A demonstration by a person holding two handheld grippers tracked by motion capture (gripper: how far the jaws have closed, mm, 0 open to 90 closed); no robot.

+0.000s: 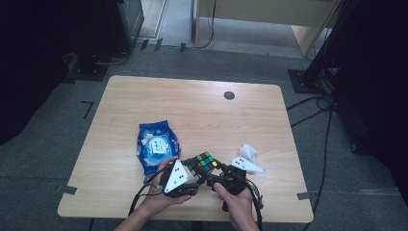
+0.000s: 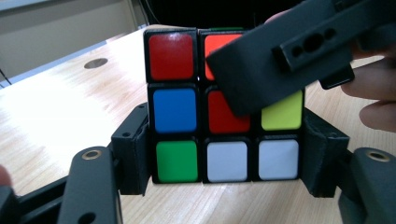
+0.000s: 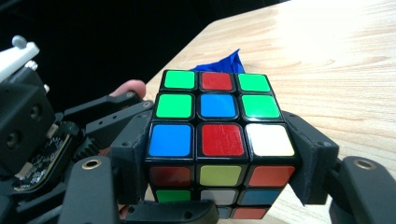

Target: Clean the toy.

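Observation:
A scrambled Rubik's cube [image 1: 204, 162] sits near the table's front edge, between my two grippers. My left gripper [image 1: 191, 177] comes at it from the left and my right gripper [image 1: 215, 177] from the right. In the left gripper view the cube [image 2: 175, 109] rests on the wood, and my left gripper [image 2: 226, 161] is shut on its bottom layer; the right gripper's black body [image 2: 280, 60] crosses its upper right. In the right gripper view my right gripper [image 3: 219, 158] is shut on the cube [image 3: 217, 105], with the left gripper [image 3: 28, 121] close at the left.
The wooden table [image 1: 192, 110] has a blue plastic bag [image 1: 156, 144] left of the cube and a crumpled white tissue [image 1: 248, 151] to its right. A dark round grommet [image 1: 229, 95] lies at the back. Black stands and cables surround the table on the floor.

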